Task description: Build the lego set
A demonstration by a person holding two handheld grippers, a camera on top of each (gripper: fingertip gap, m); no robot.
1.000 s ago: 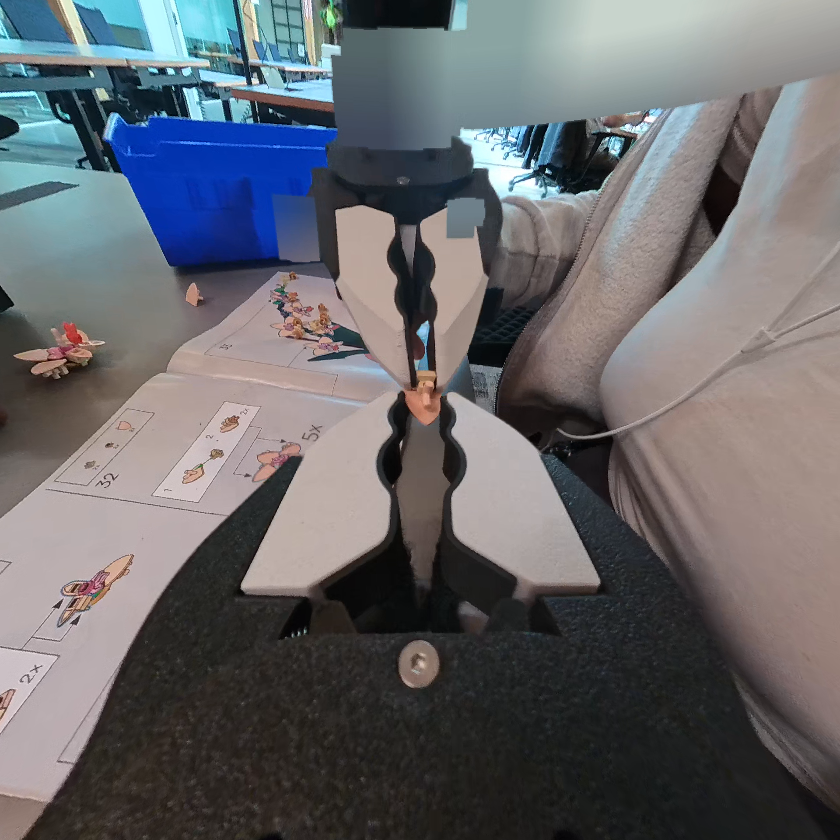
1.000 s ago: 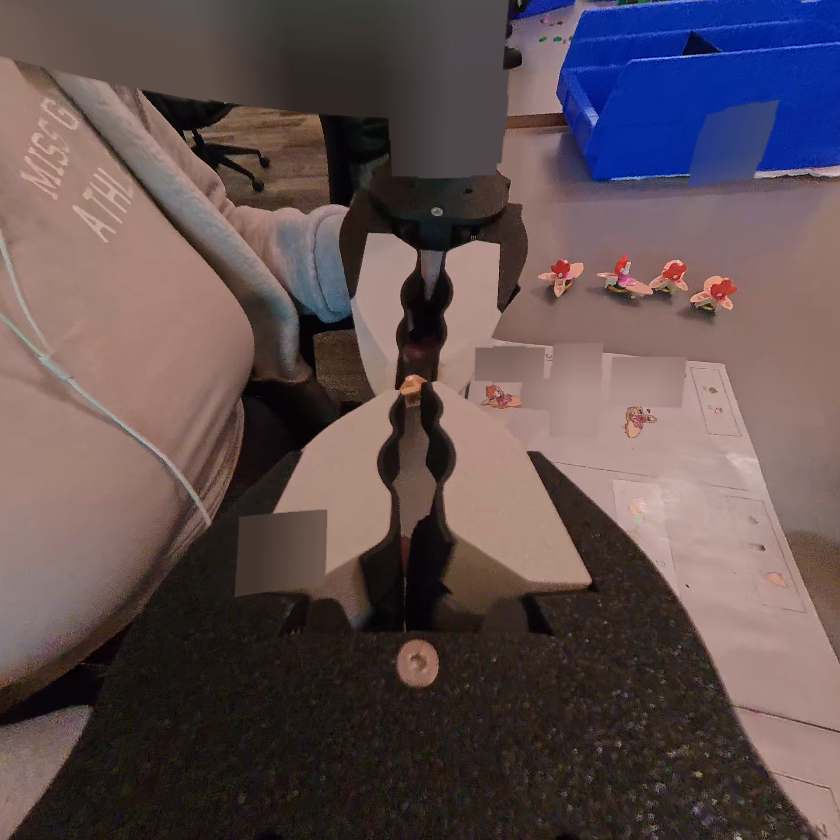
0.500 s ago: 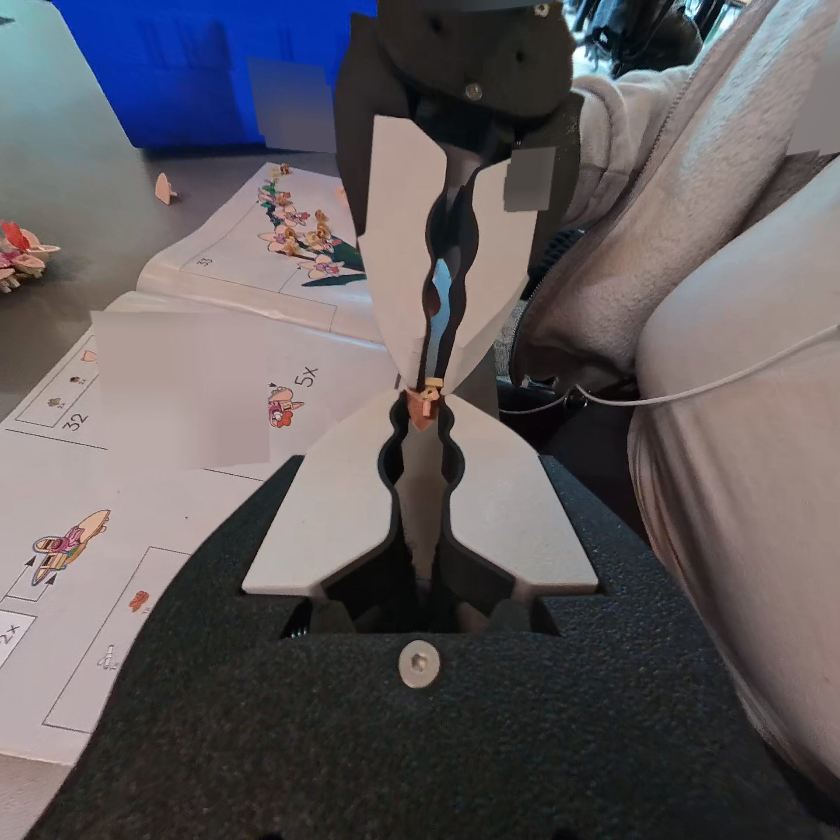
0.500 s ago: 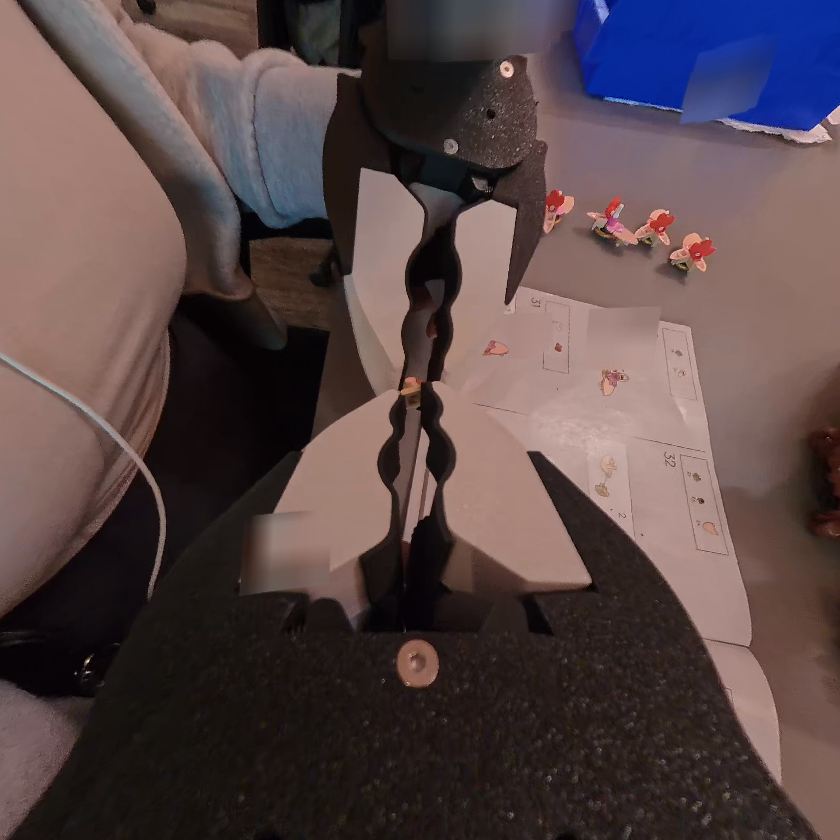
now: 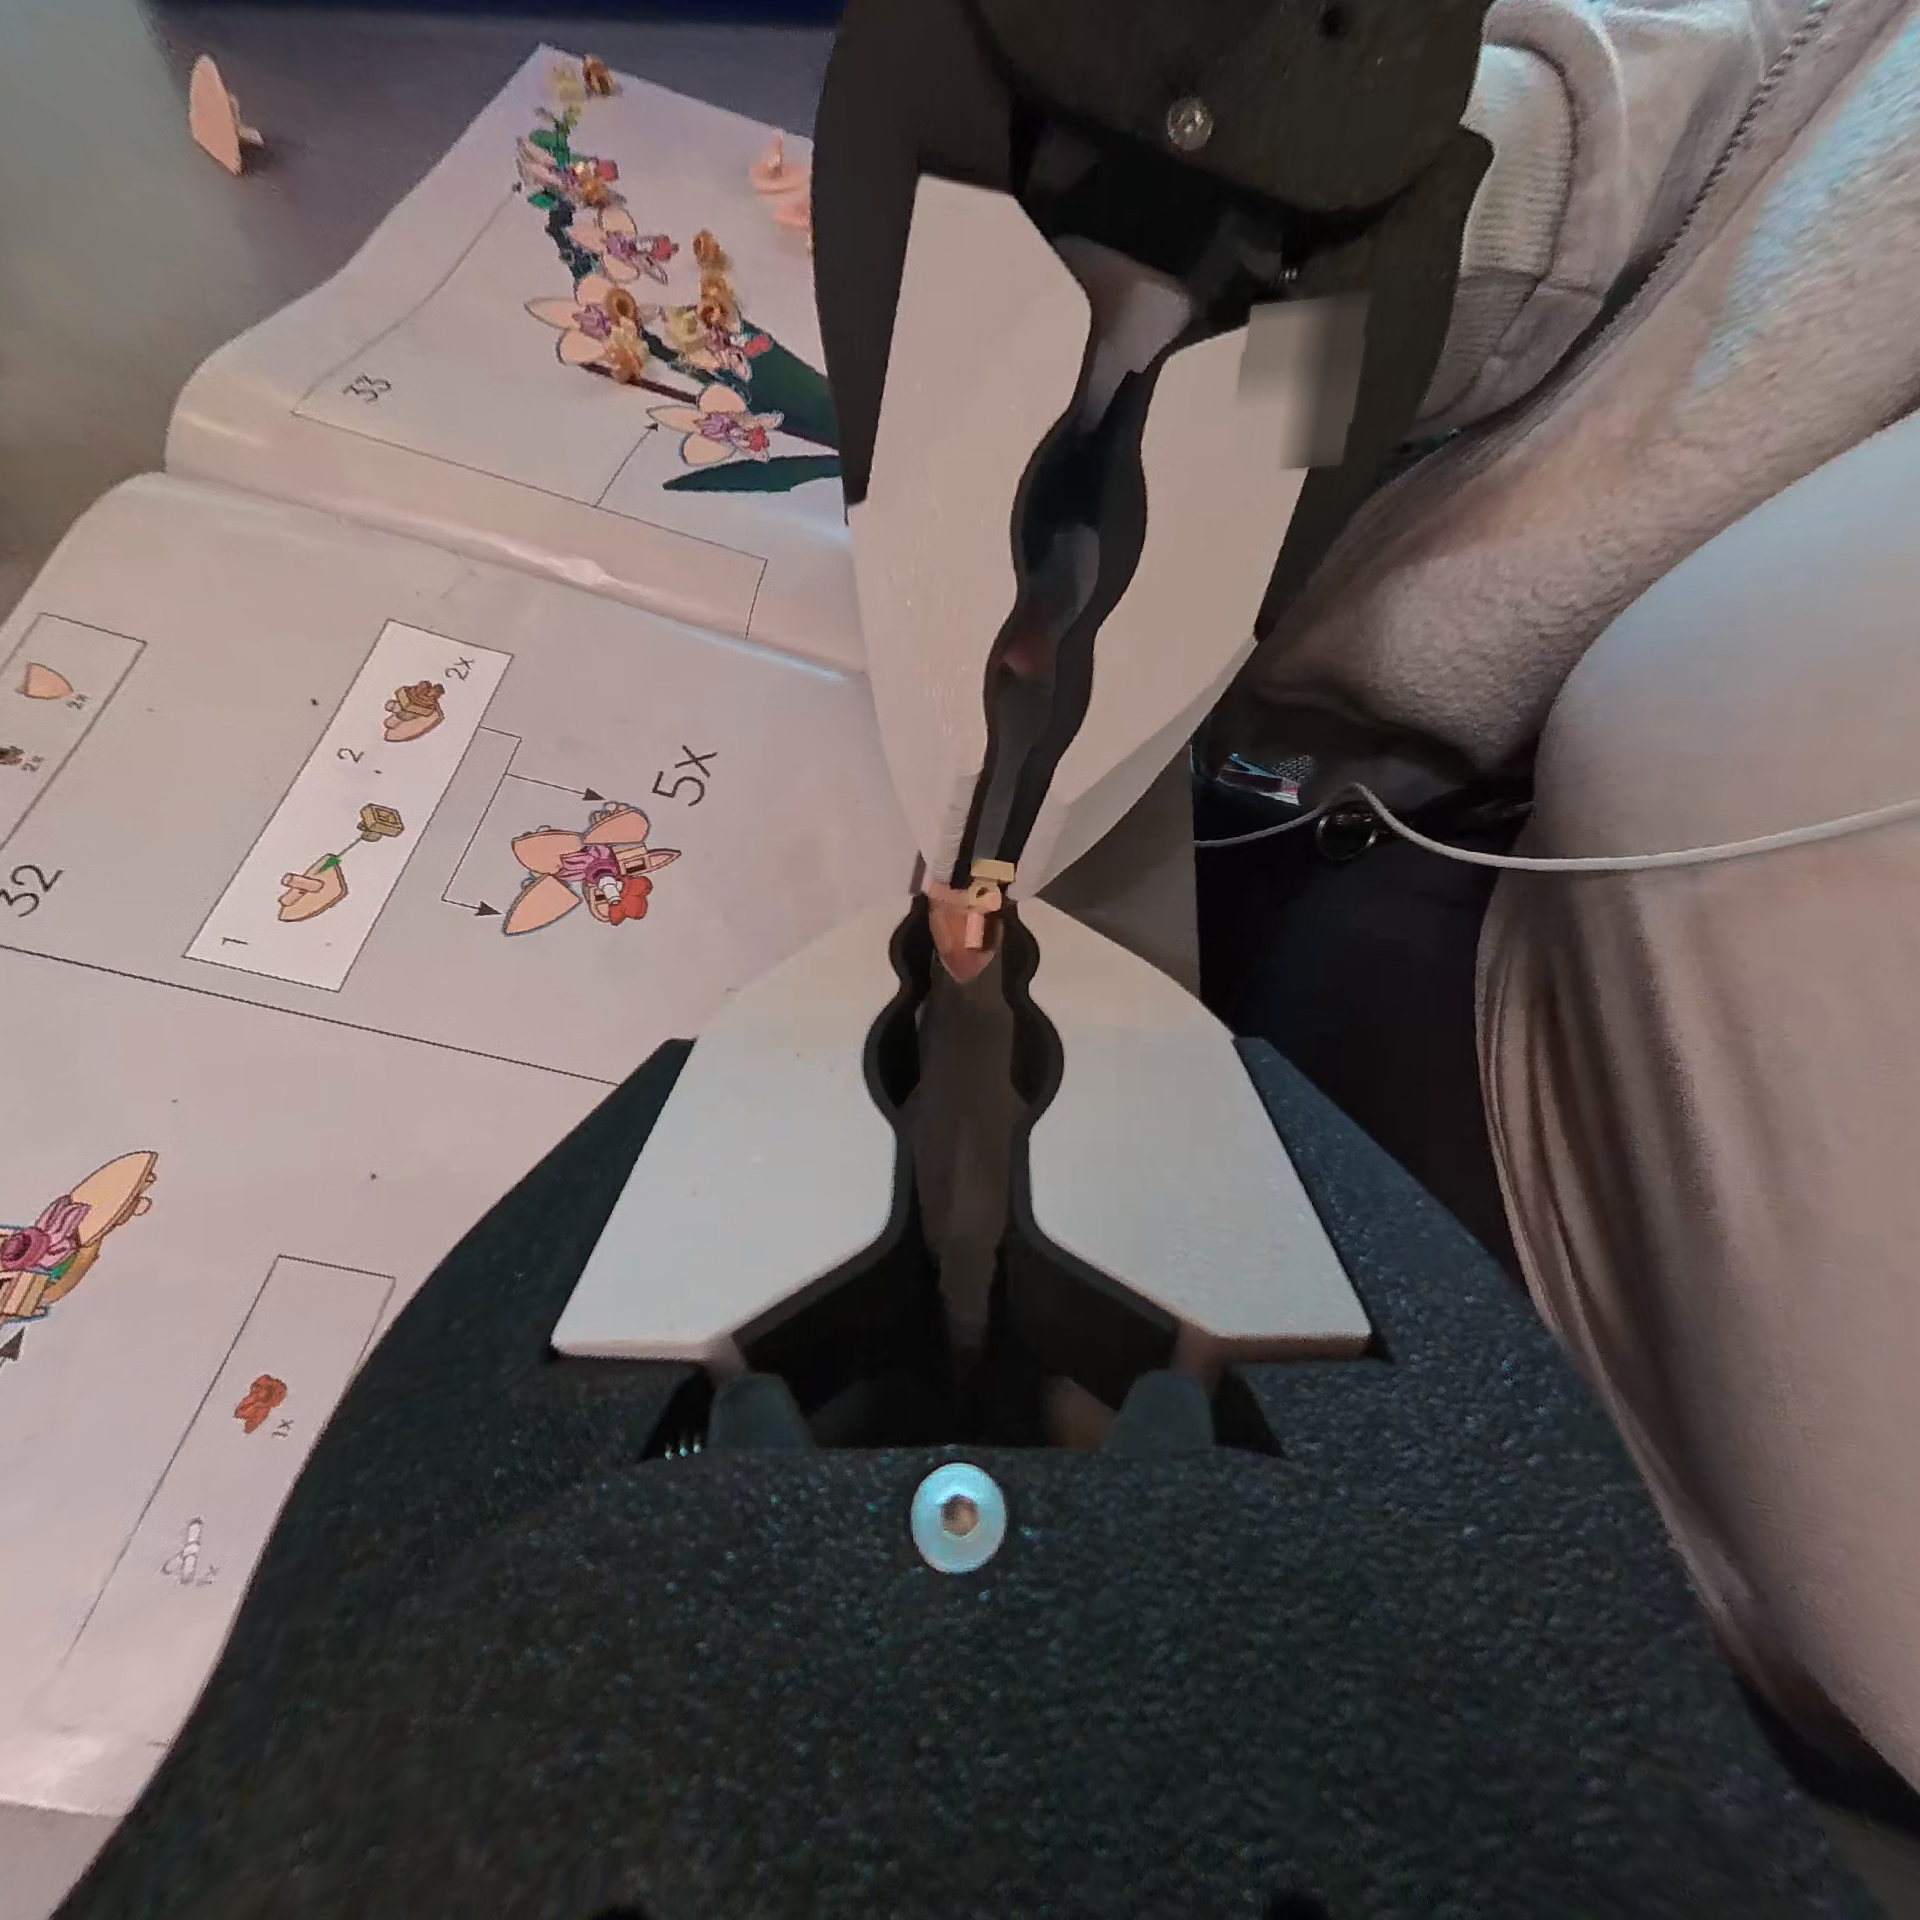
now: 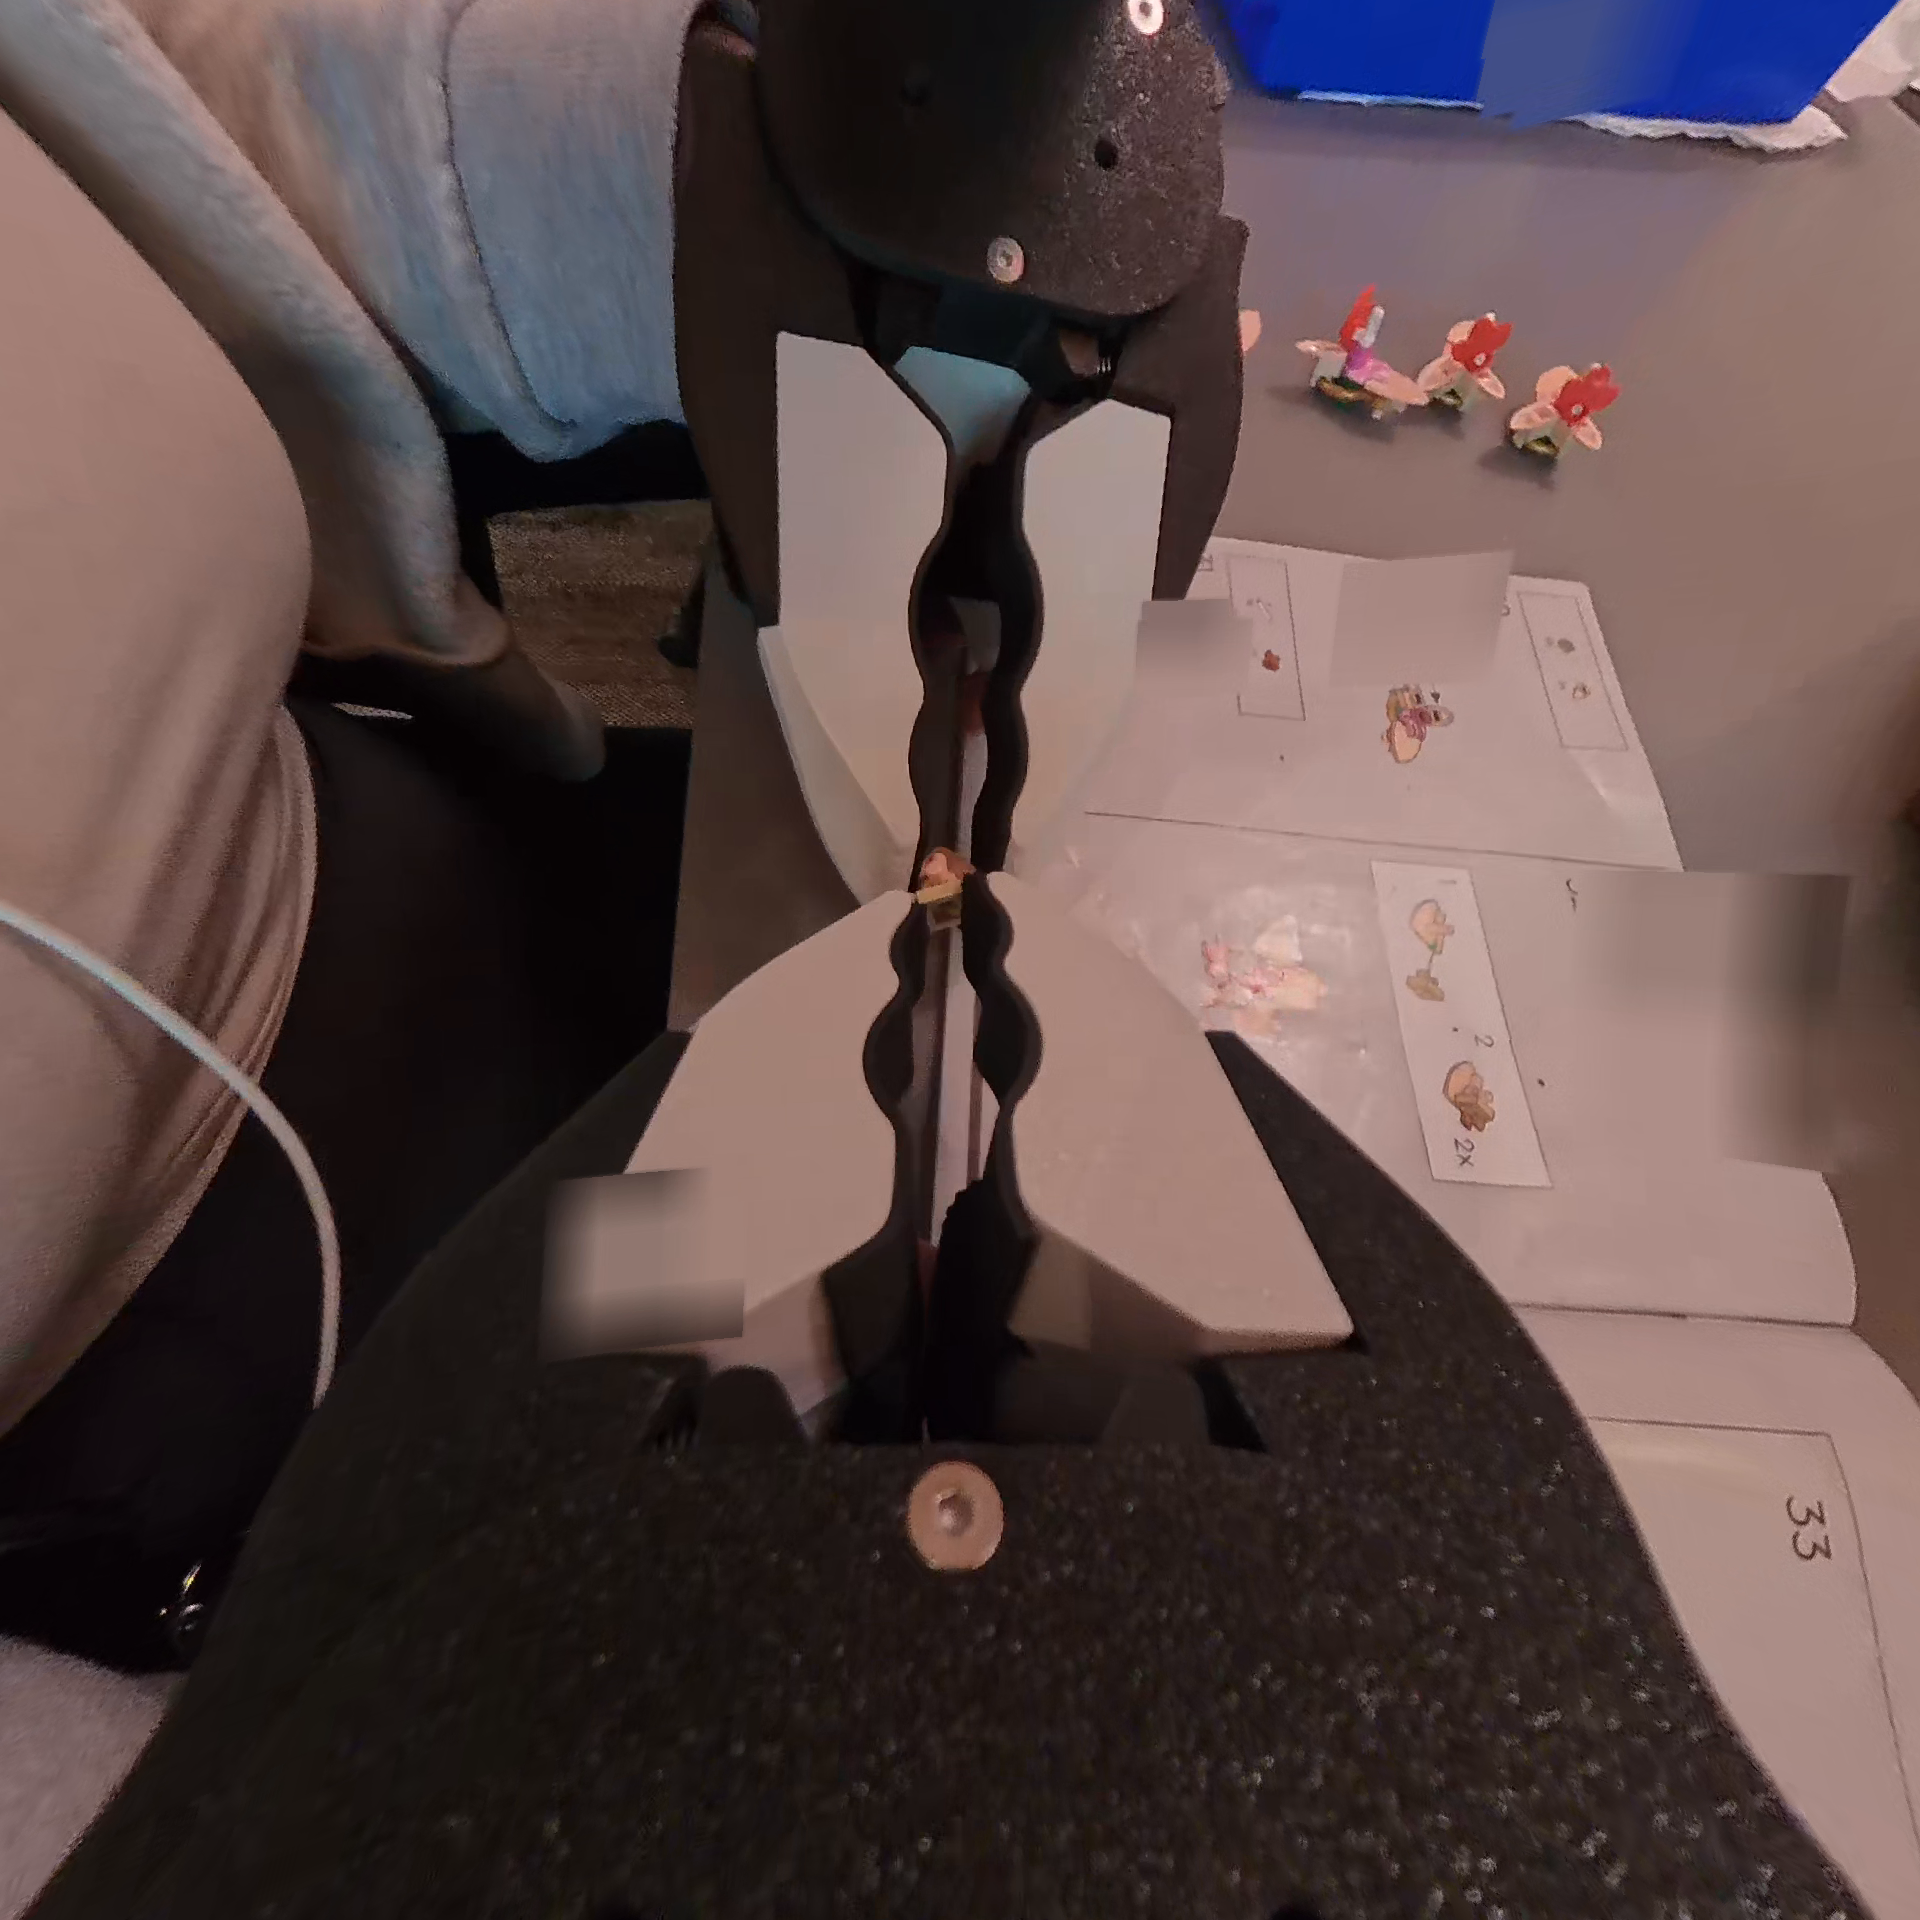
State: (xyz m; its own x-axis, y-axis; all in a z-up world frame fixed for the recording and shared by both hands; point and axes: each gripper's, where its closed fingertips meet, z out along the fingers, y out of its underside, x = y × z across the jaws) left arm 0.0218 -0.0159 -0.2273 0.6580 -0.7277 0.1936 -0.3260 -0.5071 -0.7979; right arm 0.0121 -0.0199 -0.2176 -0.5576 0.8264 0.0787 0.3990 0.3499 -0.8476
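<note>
My left gripper (image 5: 961, 940) is shut on a small peach petal piece (image 5: 958, 935). My right gripper (image 6: 943, 894) is shut on a tiny tan stud piece (image 6: 940, 878). The two grippers meet tip to tip above the open instruction booklet (image 5: 416, 644), and the tan piece (image 5: 987, 871) touches the petal's top. In the left wrist view the right gripper (image 5: 987, 857) comes down from above. In the right wrist view the left gripper (image 6: 961, 847) comes down from above. Three finished pink and red flowers (image 6: 1455, 374) stand on the grey table.
The booklet also shows in the right wrist view (image 6: 1455, 790). A loose peach petal (image 5: 218, 114) and another small peach piece (image 5: 779, 171) lie beyond it. A blue bin (image 6: 1351, 52) stands at the back. A person's grey sweatshirt (image 5: 1714, 935) is close beside the grippers. Left and right tips are no more than a few centimetres apart.
Both grippers have tilted down toward the booklet while staying tip to tip. The blue bin and far room have slid out of the left wrist view. Both stay shut on their pieces.
</note>
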